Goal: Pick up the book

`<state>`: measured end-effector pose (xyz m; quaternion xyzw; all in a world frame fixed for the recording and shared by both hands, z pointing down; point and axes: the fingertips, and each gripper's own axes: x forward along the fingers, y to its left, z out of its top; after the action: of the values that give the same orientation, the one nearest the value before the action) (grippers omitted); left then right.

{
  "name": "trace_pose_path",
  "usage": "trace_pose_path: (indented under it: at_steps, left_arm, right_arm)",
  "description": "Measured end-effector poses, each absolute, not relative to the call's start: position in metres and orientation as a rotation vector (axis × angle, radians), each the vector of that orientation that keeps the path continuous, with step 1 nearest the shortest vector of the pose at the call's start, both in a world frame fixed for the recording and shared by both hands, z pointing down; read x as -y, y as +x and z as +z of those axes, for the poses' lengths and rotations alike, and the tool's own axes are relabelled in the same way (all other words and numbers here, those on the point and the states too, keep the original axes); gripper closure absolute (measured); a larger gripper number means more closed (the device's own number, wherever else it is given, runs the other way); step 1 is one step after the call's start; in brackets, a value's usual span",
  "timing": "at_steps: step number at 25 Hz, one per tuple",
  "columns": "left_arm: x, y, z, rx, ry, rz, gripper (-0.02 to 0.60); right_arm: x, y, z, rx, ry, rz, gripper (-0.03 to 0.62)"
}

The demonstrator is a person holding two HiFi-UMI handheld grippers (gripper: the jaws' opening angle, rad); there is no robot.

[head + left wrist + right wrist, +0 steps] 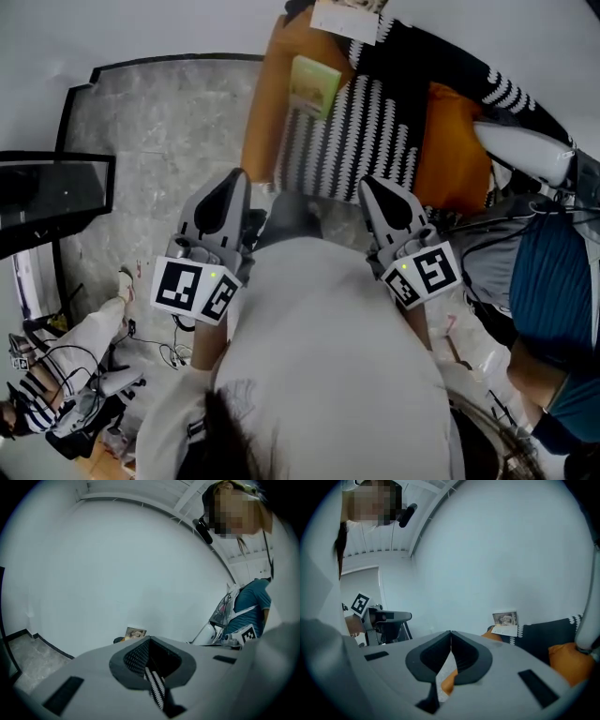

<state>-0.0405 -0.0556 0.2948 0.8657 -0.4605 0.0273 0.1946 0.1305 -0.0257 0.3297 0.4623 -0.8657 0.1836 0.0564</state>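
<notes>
Both left tool (234, 180) and right tool (375, 186) are closed, empty, near the sofa (265, 122) edge, book (314, 86) beyond.

- A home-like living-room corner.
- An orange sofa (267, 112) stands against a plain white wall (117, 564).
- A black-and-white throw (356, 141) and a book (314, 86) lie on the sofa.
- Beside the sofa is a marbled floor (159, 141) with loose cables (164, 354) on it.

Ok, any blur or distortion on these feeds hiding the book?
Head view: evenly lit, fisheye-bent at the edges, green book clear. Left gripper view: dark round vignette, wall lines bowed, the left gripper close up and soft. Right gripper view: same vignette and bowing, no glare.
</notes>
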Motion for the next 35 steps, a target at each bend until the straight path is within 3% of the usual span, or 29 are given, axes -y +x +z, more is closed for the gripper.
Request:
trace_pose_path:
  at_steps: [20,35]
  left_arm:
    - [0.171,-0.056,0.305,1.263,2.466,0.14,0.572]
    - [0.264,-0.023,0.315,1.019,2.544,0.214,0.572]
  right_arm:
    - [0.102,0.136,0.342,2.541,1.545,0.663,0.574]
    - [0.169,0.143,0.342,2.439,1.709,0.718,0.575]
